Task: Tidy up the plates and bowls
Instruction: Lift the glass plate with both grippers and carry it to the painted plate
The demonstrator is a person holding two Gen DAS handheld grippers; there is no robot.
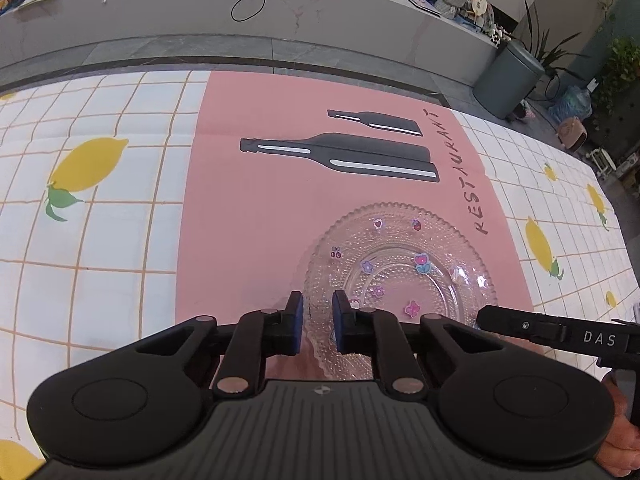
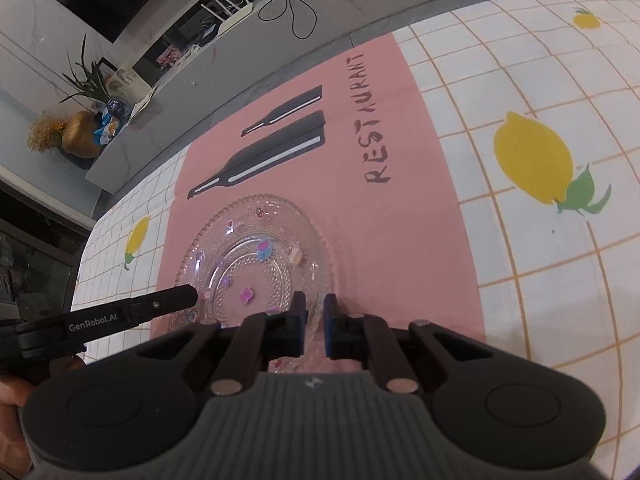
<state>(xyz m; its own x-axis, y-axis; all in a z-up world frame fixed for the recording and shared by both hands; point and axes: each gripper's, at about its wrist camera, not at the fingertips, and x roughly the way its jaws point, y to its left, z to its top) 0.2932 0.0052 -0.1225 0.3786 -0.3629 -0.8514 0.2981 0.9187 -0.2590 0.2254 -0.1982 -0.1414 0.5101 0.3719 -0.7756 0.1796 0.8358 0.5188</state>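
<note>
I've got both grippers clenched on the clear glass plate (image 1: 400,276): the left gripper (image 1: 318,322) pinches its scalloped rim on the left side, and the right gripper (image 2: 315,326) pinches the near-right rim, blue pads (image 2: 329,328) tight on the glass. The plate, with small flower stickers on it, sits on the pink "RESTAURANT" placemat (image 1: 248,216), near its front edge below the printed bottles. The placemat lies on the lemon-print grid tablecloth (image 1: 92,240).
</note>
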